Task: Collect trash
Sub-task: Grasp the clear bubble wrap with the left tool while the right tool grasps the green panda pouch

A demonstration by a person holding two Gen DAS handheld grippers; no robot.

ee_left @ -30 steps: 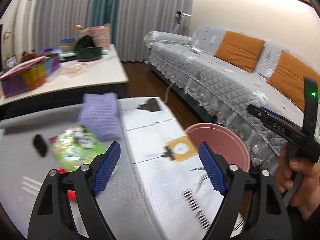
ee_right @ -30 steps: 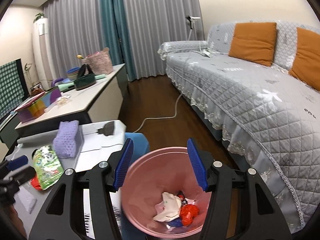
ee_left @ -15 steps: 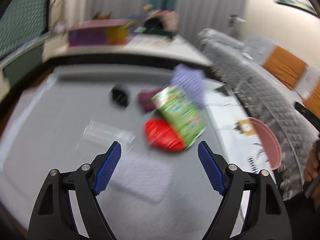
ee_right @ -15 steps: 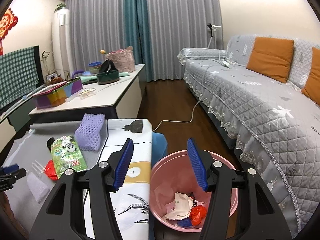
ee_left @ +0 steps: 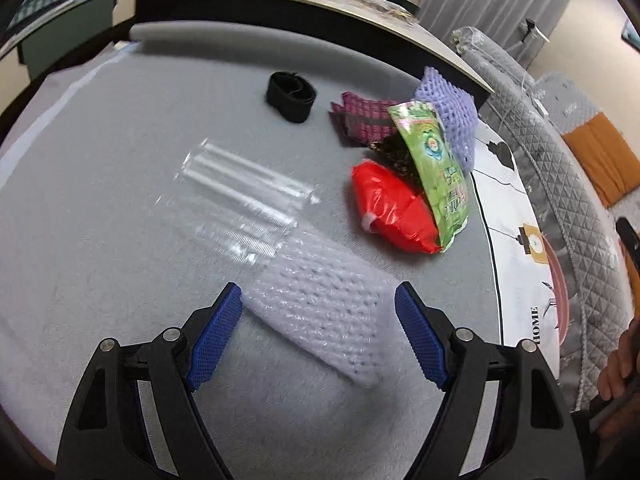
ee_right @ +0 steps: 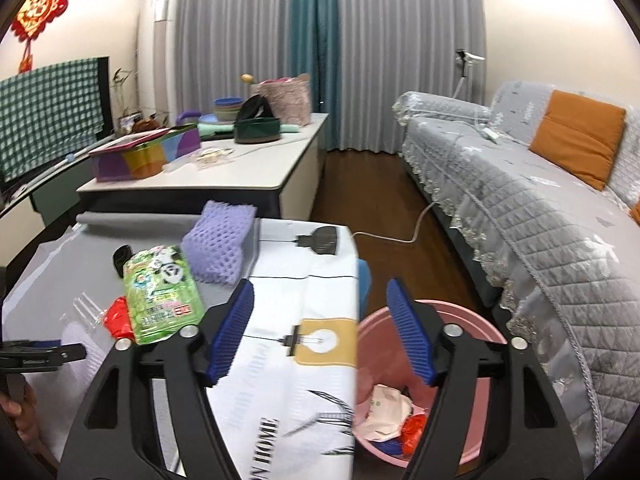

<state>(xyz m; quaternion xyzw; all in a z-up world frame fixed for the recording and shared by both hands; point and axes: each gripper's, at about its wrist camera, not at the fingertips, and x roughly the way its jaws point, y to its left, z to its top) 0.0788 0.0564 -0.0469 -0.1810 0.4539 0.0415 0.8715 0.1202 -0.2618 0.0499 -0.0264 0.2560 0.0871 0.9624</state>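
The left tool [ee_left: 318, 336] hangs wide open over a white foam net [ee_left: 320, 308] lying on the grey surface [ee_left: 100, 200] between its jaws, untouched; reaching for it seems under way; next, lower and close; the right tool [ee_right: 320, 332], just opened wider and empty, sits beside the pink bin [ee_right: 476, 332].

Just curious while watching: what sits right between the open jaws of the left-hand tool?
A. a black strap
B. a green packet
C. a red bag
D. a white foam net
D: the white foam net lies on the grey table between the open left gripper pads, untouched.
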